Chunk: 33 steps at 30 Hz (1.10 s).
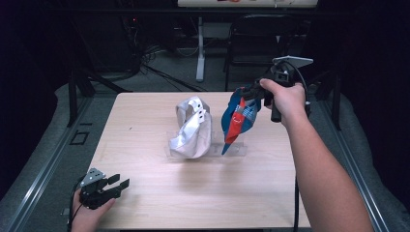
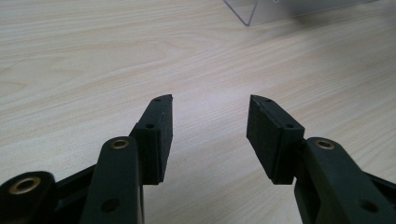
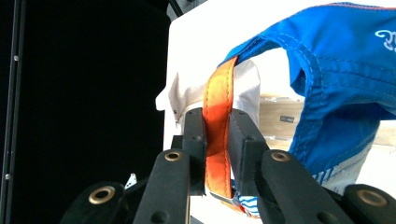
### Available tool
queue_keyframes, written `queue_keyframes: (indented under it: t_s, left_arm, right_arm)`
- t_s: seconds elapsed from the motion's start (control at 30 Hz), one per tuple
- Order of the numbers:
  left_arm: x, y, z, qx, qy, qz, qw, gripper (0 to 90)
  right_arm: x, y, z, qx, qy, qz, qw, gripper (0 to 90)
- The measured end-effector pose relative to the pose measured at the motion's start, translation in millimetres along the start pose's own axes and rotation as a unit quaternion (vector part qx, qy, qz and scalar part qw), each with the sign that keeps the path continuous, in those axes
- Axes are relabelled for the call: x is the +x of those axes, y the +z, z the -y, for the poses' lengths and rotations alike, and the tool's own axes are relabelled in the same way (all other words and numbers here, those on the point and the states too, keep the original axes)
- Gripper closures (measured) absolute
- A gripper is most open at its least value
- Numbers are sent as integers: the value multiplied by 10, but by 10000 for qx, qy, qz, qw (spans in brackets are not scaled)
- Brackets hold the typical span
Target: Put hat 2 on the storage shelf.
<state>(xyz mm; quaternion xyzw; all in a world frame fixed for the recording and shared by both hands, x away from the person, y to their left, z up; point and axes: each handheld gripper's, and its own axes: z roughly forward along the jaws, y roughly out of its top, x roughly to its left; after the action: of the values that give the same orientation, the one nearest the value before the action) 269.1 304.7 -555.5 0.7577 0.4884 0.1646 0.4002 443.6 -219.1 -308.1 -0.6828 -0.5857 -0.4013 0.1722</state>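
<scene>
Your right tool (image 3: 217,154) is clamped on the orange strap (image 3: 218,116) of the blue cap (image 1: 238,118), one black pad on each side of it. In the high view you hold that cap in the air over the far right part of the wooden surface (image 1: 193,193), its crown hanging down so the lowest edge sits just above the clear acrylic stand (image 1: 237,149). Beside it, to the left, the white cap (image 1: 192,128) rests on its own clear stand (image 1: 174,145), close to the blue one but not touching it. Your left tool (image 1: 118,186) lies low at the near left corner of the surface, jaws spread wide with nothing but bare wood between them, well apart from both caps.
</scene>
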Motion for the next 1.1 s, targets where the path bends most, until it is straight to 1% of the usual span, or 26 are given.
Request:
queue_keyframes:
  t_s: [0.03,0.13,0.2,0.27,0.3,0.4,0.43,0.53,0.6,0.67,0.8,0.83,0.87,0.93,1.0,1.1]
  left_arm:
    - [0,1,0,0,1,-2,10000,511]
    - [0,3,1,5,1,-1,10000,511]
    - [0,4,1,6,1,-1,10000,511]
    - [1,2,1,8,2,-5,10000,511]
    - [1,2,2,2,-3,-6,10000,511]
    - [0,5,4,3,-17,-3,10000,511]
    - [0,5,4,5,-11,0,10000,511]
    - [-1,9,2,23,0,3,10000,511]
    - [0,4,-3,76,12,9,10000,511]
    - [-2,5,-3,72,14,10,10000,511]
    - [-3,2,-1,73,10,7,10000,511]
    - [-5,10,4,9,-2,2,10000,511]
    - [-3,7,3,21,0,7,10000,511]
    - [-1,7,3,19,-3,8,10000,511]
    - [0,9,3,19,-6,9,10000,511]
    - [-3,9,2,24,0,11,10000,511]
  right_arm:
    - [-10,7,2,17,-10,-6,10000,784]
    - [-26,31,10,41,-53,100,9999,784]
    - [-39,46,19,53,-47,74,9999,784]
    - [-65,77,33,77,-42,109,9999,784]
    - [-84,84,36,135,-56,127,9998,784]
    - [-122,105,44,133,-17,114,9998,783]
    - [-130,104,45,162,-44,172,9997,783]
    - [-130,107,51,157,-79,217,9996,783]
    - [-126,118,58,162,-112,258,9995,783]
    - [-122,132,70,179,-135,314,9993,782]
    - [-149,161,81,224,-150,342,9991,782]
    - [-153,166,82,231,-156,361,9990,782]
    - [-159,169,82,248,-180,385,9988,781]
    - [-163,183,86,238,-181,454,9985,781]
    - [-163,191,87,206,-165,464,9986,780]
    - [-170,191,85,207,-205,502,9983,780]
